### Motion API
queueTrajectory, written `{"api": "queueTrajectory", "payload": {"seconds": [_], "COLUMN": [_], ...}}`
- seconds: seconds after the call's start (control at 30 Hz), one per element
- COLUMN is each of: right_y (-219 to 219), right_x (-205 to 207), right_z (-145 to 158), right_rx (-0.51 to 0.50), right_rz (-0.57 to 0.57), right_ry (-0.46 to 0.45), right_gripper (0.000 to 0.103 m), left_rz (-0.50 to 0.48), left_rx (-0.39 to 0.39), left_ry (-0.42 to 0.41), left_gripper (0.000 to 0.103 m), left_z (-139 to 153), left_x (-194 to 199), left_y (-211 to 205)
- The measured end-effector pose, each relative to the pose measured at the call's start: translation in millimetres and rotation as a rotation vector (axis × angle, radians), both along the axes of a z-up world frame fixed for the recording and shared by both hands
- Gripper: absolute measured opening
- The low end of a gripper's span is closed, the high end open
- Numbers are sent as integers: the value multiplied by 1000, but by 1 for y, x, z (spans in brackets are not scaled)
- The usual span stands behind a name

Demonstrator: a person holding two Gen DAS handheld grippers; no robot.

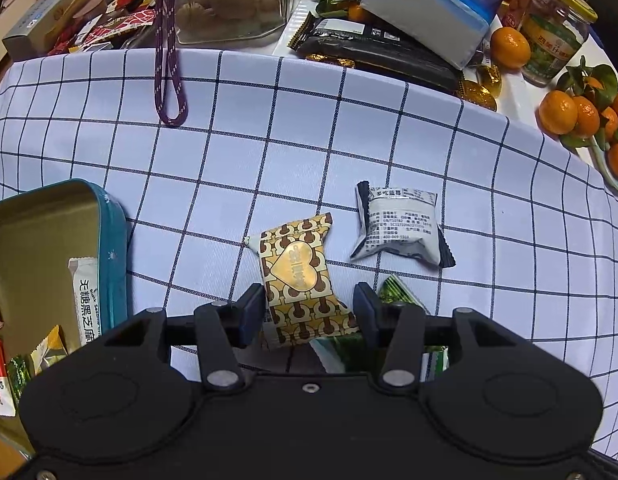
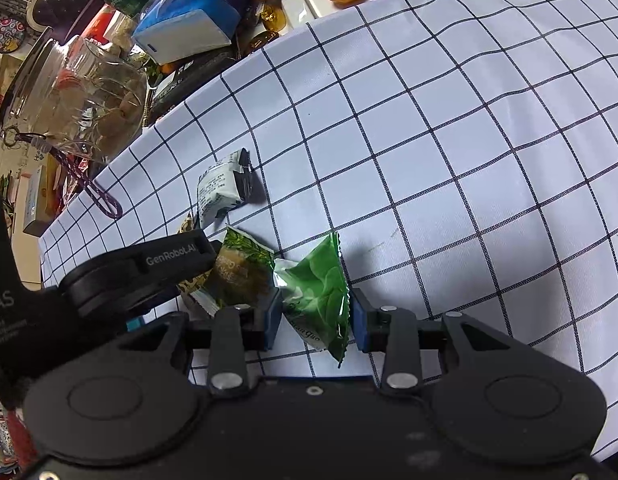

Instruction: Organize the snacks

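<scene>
Snack packets lie on the checked-cloth bench [image 1: 309,128]: the left gripper [image 1: 309,314] has its fingers spread, unclenched, around a yellow-and-brown wrapped sweet [image 1: 299,276], while the right gripper [image 2: 315,316] pinches a green foil packet [image 2: 321,292]. A white-and-black packet [image 1: 401,230] lies near; the teal tin [image 1: 109,240] stands at left, the other green packet [image 2: 241,270] crowding between.

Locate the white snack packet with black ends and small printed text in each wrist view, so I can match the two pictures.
Left wrist view: white packet lies right of centre on the checked cloth, beyond the gripper's right finger.
Right wrist view: white packet lies left of centre, beyond the dark green packet.
Shared landmark: the purple cord loop at the cloth's far edge.
</scene>
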State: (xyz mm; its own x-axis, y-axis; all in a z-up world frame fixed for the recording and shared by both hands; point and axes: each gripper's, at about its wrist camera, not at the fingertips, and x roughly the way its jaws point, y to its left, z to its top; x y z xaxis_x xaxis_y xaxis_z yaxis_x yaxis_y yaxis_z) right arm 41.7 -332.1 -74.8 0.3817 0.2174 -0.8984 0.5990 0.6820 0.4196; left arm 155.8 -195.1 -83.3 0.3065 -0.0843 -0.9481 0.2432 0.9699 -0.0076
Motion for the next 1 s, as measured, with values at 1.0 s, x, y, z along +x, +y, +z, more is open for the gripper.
{"api": "queueTrajectory", "payload": {"seconds": [1.0], "right_y": [-3], "right_x": [-3], "right_z": [-4], "right_rx": [29], "right_rz": [-9], "right_ry": [18], "right_gripper": [39], "left_rz": [5], "left_rx": [-101], "left_ry": [40], "left_gripper": [46], "left_z": [4], "left_x": [-1], "left_y": [5]}}
